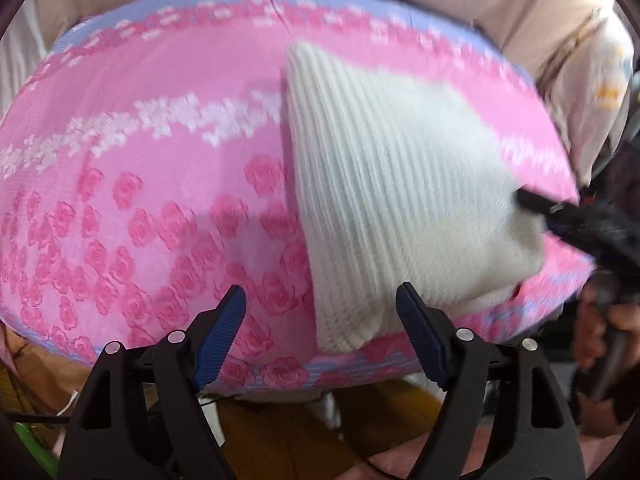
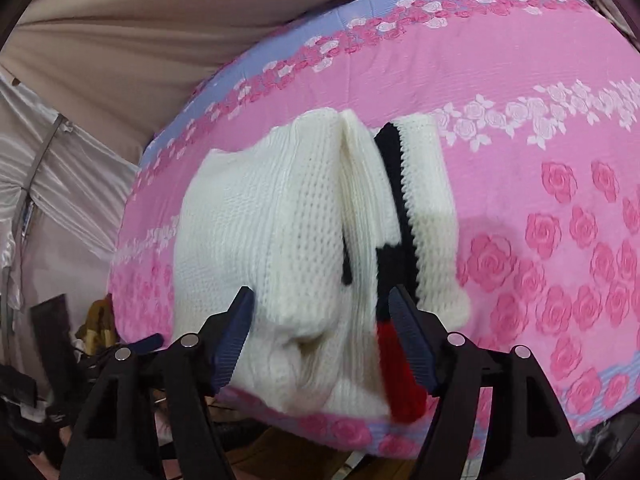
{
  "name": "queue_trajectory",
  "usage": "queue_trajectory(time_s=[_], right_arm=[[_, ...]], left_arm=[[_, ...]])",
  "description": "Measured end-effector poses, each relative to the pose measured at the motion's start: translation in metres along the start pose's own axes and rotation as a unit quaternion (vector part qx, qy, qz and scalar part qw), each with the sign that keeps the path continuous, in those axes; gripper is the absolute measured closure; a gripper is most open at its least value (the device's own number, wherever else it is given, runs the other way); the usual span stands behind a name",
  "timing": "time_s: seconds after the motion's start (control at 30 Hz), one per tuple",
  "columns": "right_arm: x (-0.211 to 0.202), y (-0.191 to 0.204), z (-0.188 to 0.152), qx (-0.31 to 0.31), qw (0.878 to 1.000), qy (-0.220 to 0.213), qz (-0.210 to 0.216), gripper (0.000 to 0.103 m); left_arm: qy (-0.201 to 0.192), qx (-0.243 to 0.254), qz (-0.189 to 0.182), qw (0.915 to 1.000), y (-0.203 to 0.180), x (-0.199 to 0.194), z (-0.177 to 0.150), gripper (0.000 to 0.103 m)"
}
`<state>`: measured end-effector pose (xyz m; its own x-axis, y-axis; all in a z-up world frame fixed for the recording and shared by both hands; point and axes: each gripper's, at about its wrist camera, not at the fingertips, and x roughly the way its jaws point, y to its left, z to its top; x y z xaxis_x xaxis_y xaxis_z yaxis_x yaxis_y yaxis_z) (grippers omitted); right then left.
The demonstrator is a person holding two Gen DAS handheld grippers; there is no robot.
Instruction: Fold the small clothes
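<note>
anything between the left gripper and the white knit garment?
Nothing visible. The open left gripper hovers at the near edge of the white ribbed knit garment on the pink rose-print bedspread; only bare bedspread lies between. The right gripper meets its far-right edge.

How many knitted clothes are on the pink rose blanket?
1: a white knitted garment with black and red trim lies partly folded near the blanket's front edge, between the right gripper's open fingers. Anything underneath stays hidden.

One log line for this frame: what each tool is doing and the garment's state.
left tool: open, empty | right tool: open, garment between fingers | white knit sweater: partly folded on pink rose bedspread
</note>
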<state>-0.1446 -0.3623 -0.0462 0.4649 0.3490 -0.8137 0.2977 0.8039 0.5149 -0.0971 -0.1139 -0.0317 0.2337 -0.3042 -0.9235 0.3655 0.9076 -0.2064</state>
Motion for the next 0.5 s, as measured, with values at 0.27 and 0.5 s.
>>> queue_trajectory(time_s=[0.27,0.5], right_arm=[[0.063,0.007,0.021,0.013,0.998,0.048,0.050,0.037],[0.065,0.021,0.037,0.022,0.998,0.041,0.046,0.036]], left_arm=[[0.009,-0.038,0.013,0.9992,0.007,0.018,0.026,0.024],[0.038,-0.057,-0.019,0.9975,0.009,0.043,0.036,0.024]])
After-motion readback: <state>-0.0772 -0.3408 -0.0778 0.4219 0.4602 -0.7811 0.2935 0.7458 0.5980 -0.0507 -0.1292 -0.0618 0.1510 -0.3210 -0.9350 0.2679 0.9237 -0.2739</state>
